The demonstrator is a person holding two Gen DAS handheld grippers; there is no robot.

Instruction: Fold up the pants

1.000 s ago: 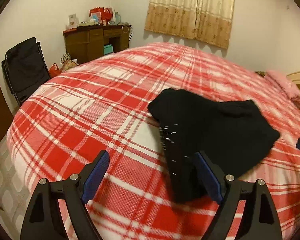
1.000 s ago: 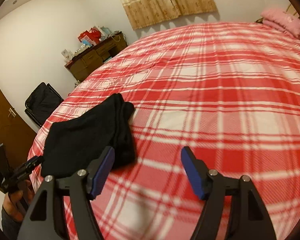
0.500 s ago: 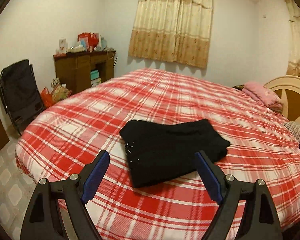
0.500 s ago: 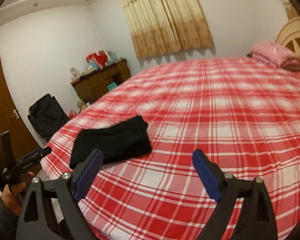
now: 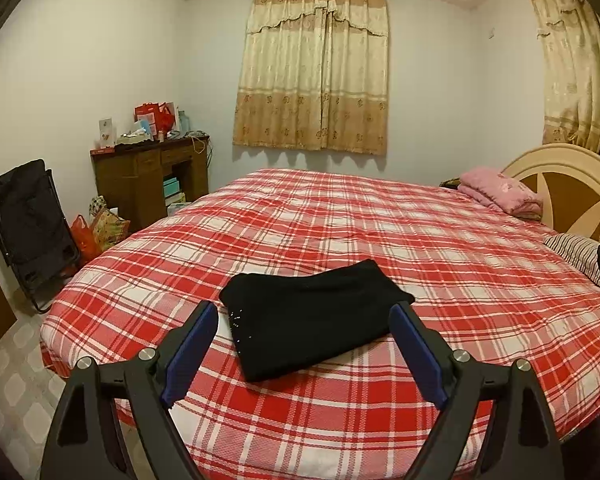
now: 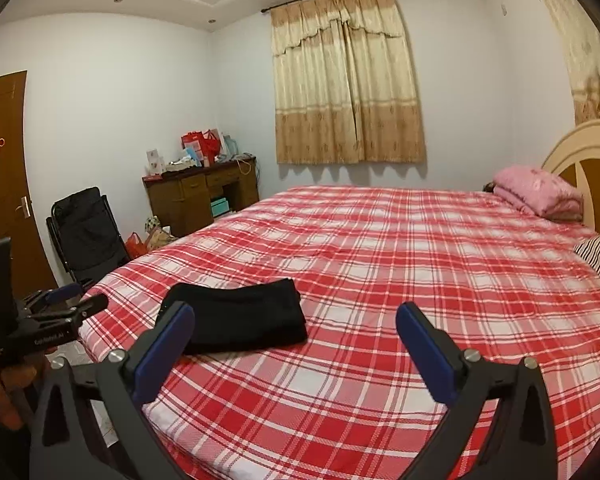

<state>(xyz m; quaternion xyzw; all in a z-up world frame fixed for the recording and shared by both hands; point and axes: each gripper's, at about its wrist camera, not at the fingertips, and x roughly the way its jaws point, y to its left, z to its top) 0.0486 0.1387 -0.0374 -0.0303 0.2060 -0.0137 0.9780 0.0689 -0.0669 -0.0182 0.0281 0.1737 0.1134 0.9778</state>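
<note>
One garment folded, both tools hanging empty

Fold looking finished: pants [image 5: 312, 316] are lying as a compact black rectangle near the foot edge of the bed [image 5: 380, 240], layers stacked, a few pale specks showing at the left corner. No loose leg is trailing that I can make out. Judging by this, little is left beyond perhaps a tidy-up of the edges.

Left to right across the room: a dark folding chair [image 5: 28, 228] is standing by the wall, then bags on the floor beside a wooden desk [image 5: 152, 176] crowded with boxes. Beige curtains [image 5: 314, 76] are hanging over the window. A pink folded blanket [image 5: 500, 192] is sitting by the cream headboard [image 5: 560, 176], with a striped pillow at the far right.

Left gripper [image 5: 304, 350] is hovering above the bedspread, jaws spread wide, gripping nothing, pants framed between its fingers but clear of them. Right gripper [image 6: 294, 350] is hovering likewise, spread and empty, pants lying off its left finger. Red plaid cover is lying flat and smooth.
</note>
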